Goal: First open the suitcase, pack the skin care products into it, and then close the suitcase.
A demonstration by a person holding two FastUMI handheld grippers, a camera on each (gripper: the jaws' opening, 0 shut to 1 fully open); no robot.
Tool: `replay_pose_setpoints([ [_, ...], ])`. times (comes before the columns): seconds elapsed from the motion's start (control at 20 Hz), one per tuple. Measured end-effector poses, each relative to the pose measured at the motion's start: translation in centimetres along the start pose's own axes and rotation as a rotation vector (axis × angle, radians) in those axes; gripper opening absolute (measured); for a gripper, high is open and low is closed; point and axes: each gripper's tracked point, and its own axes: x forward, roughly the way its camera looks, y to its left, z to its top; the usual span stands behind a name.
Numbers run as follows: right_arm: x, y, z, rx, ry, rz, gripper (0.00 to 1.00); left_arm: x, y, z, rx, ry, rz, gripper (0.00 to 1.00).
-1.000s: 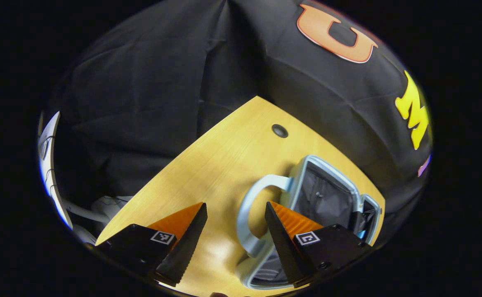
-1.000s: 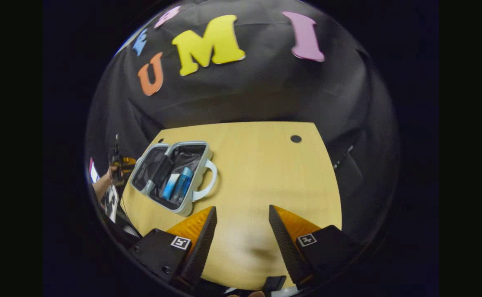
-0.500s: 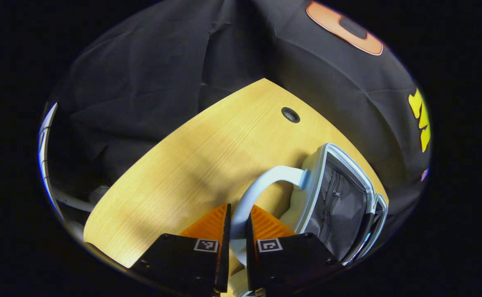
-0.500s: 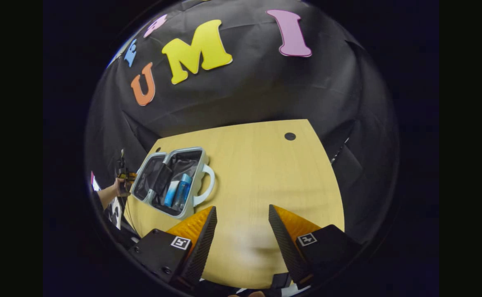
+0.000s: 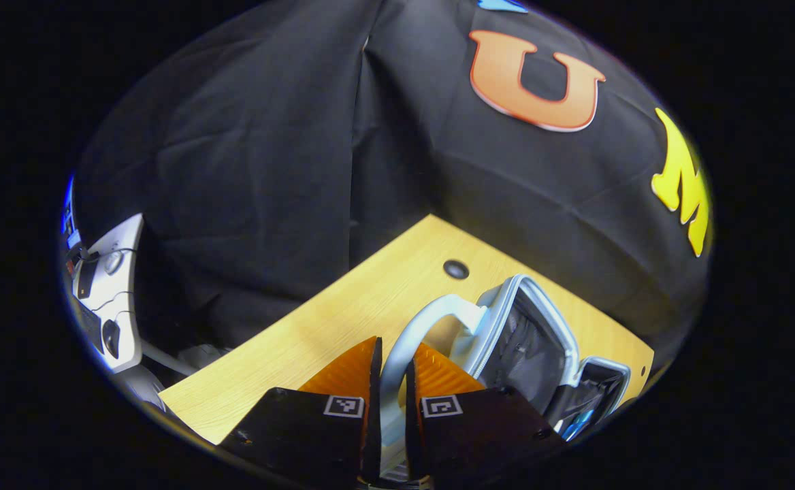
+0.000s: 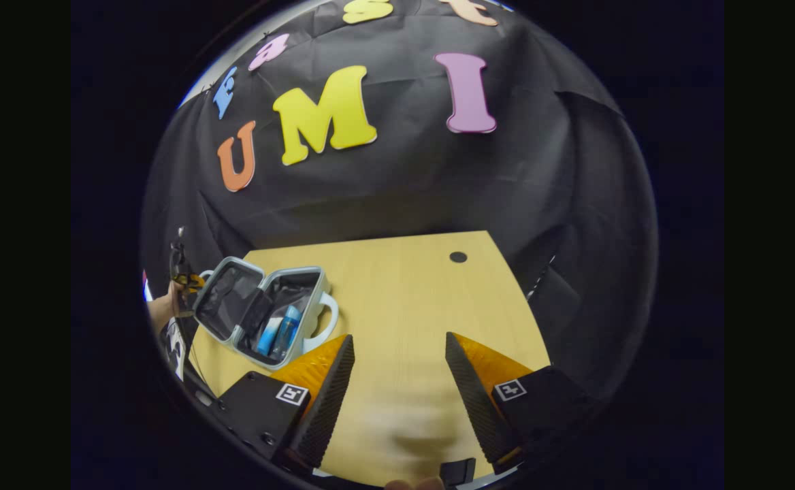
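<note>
The pale blue suitcase lies open at the table's left side, one half tilted up off the wood. A blue bottle and a blue-and-white tube lie in its flat half. My left gripper is shut on the pale handle of the raised half, whose grey lining faces me. The right gripper view shows that left gripper small, held by a hand. My right gripper hangs open over bare wood, right of the case, holding nothing.
The wooden table has a dark cable hole near its back edge, and another cable hole by the case. A white device with cables stands beyond the table's left edge. Black cloth walls close in behind.
My left gripper shut on the suitcase handle and has raised that half off the table. My right gripper stayed open and drew back a little from the case.
</note>
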Motion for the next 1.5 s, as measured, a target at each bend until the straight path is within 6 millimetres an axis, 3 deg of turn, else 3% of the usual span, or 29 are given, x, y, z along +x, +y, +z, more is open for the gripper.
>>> replay_pose_setpoints([
  [0.15,-1.6,-1.9,1.7,0.014,-0.09,-0.032,0.81,-5.9,-3.9,3.0,0.035,-0.144,0.008,0.17],
  [0.35,-2.9,-3.6,2.1,0.049,-0.1,-0.032,0.82,-12.5,-11.6,3.8,0.145,-0.293,-0.023,0.17],
  [0.5,-4.7,-6.3,2.6,0.061,-0.117,-0.061,0.81,-16.5,-18.6,2.1,0.176,-0.355,-0.097,0.17],
  [0.55,-5.3,-7.3,2.8,0.052,-0.124,-0.076,0.78,-17.4,-20.7,1.1,0.184,-0.368,-0.123,0.17],
  [0.7,-6.9,-9.6,3.6,0.046,-0.142,-0.108,0.82,-19.4,-28.0,-2.8,0.214,-0.379,-0.215,0.17],
  [0.75,-7.5,-10.2,3.8,0.043,-0.147,-0.115,0.78,-19.8,-30.1,-4.6,0.222,-0.373,-0.248,0.17],
  [0.9,-9.3,-12.0,4.0,0.016,-0.16,-0.143,0.82,-20.1,-36.1,-10.9,0.233,-0.313,-0.339,0.17],
  [0.95,-9.9,-12.6,4.2,-0.001,-0.168,-0.154,0.78,-20.0,-37.6,-12.9,0.253,-0.3,-0.359,0.17],
  [1.05,-10.9,-13.6,4.1,-0.028,-0.176,-0.178,0.82,-19.2,-39.6,-16.3,0.317,-0.273,-0.385,0.17],
  [1.25,-11.7,-15.3,2.6,-0.052,-0.137,-0.221,0.82,-16.7,-42.0,-20.7,0.406,-0.229,-0.421,0.17],
  [1.5,-12.1,-16.5,2.1,-0.071,-0.115,-0.263,0.82,-14.9,-43.0,-24.9,0.467,-0.175,-0.43,0.17],
])
